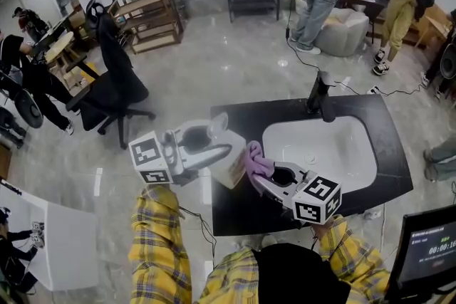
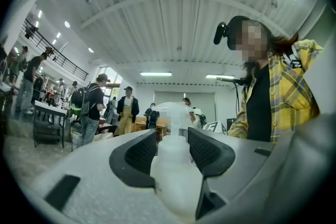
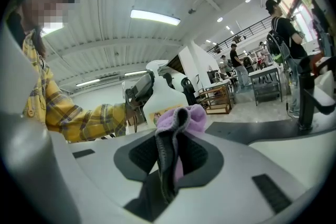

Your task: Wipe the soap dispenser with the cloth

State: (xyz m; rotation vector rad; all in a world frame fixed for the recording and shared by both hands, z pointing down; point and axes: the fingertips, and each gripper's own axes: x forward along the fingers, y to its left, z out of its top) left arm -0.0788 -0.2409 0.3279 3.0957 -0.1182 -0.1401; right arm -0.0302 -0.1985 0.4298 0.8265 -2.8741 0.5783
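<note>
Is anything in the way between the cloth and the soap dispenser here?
Nothing visible. The cloth, clamped in the right gripper, sits right beside the soap dispenser held by the left gripper; no object lies between them.

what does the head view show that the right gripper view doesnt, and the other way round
Only the head view: the white sink basin laid out whole from above, and a screen at the lower right.

Only the right gripper view: the right claw up close, its jaws pinched on a fold of the purple cloth, plus the ceiling lights.

Both: the soap dispenser held in the left claw, the cloth at its side, and the black faucet.
</note>
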